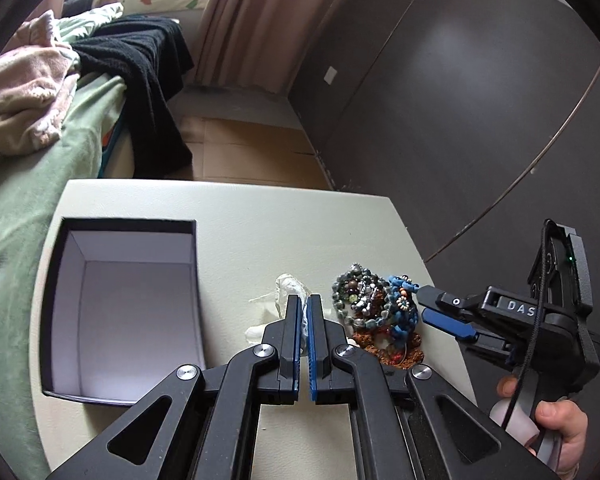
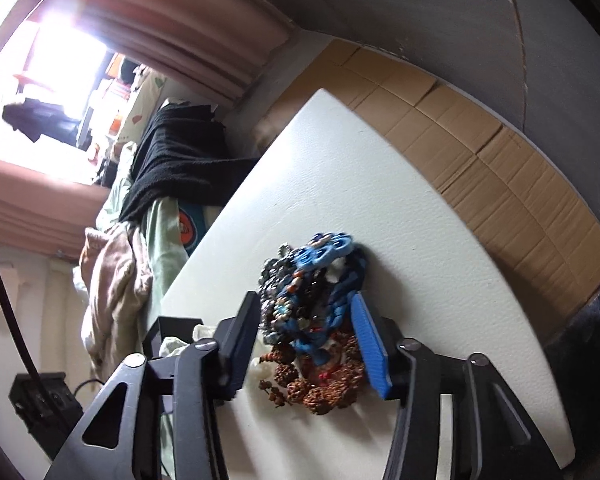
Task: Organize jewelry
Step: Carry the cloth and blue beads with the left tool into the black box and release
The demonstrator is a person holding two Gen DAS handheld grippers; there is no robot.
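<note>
Left gripper [image 1: 304,300] is pinched almost shut on a bit of white cloth [image 1: 288,286] that lies on the desk [image 1: 300,224], just left of the jewelry [image 1: 374,308]. Right gripper [image 2: 306,320] is spread wide, with one finger on each side of the jewelry pile, low by the desk. The pile is a tangle of gray-green beads, blue cord and rusty brown beads, all bunched together near the right edge of the desk. An open box [image 1: 124,304] with nothing in it sits to the left, well apart from the pile. I think the step now is to grab some jewelry to move to the box. To do it well, the right gripper should squeeze slowly around one strand, not the whole heap, and lift gently so the tangle does not drag or spill off the desk. The left gripper can hold things down while it pulls.
</note>
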